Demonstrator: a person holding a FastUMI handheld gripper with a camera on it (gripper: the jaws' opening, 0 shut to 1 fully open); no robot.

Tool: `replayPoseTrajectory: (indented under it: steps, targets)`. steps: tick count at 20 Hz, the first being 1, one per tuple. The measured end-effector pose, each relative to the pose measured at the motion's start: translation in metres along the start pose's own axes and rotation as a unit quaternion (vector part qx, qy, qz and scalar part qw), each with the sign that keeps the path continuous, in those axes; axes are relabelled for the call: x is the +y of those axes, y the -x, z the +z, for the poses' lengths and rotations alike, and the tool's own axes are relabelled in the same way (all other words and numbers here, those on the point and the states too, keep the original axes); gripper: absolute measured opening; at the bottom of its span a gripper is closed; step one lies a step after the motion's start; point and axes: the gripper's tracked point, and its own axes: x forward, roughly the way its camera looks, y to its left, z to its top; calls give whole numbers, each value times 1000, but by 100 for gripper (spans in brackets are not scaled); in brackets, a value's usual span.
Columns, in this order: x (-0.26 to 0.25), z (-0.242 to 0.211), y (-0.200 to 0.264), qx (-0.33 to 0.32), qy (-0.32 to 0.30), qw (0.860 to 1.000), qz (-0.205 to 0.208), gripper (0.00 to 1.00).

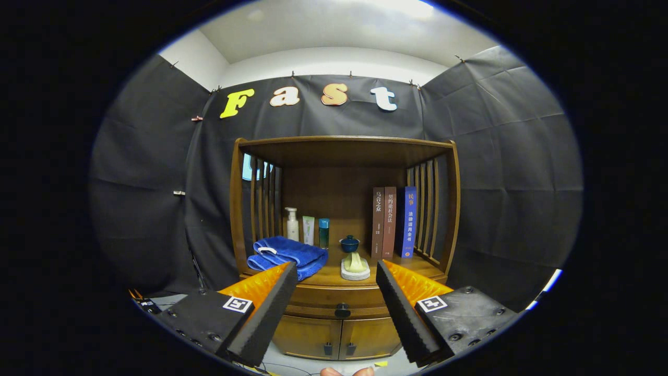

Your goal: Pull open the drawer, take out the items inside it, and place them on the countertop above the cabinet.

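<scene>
The gripper (336,271) hangs in the air with its two fingers spread wide apart, holding nothing and touching nothing. Its fingertips (284,274) frame the front of a wooden cabinet (449,209) that stands well ahead of it.

The drawer (326,298) sits shut just under the countertop (329,274), seen in the gap between the two fingers, with a dark round knob (342,310) at its middle. What lies inside it cannot be seen. Below the drawer are two small cabinet doors (336,337), also closed, each with a dark handle near the centre seam.

The countertop already carries several things under a wooden roof with slatted sides. A folded blue towel (287,253) lies on its left part, partly behind the left fingertip. Behind the towel stand a white pump bottle (292,224), a pale tube (308,230) and a small teal bottle (324,232) in a row. Near the middle sits a small blue lidded cup (349,243), and in front of it a pale green thing on a round white dish (355,267). Three books (394,222) stand upright at the right, against the slats.

Black cloth (501,172) drapes the booth walls on all sides, with a white wall and ceiling above. A person's fingertips (347,372) show at the very bottom, below the cabinet doors.
</scene>
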Motion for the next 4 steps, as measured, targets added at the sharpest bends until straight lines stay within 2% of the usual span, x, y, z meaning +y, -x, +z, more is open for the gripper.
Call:
replayPoseTrajectory:
  steps: [4]
  targets:
    - [4, -1, 0, 0, 2, 1000, 5, 99]
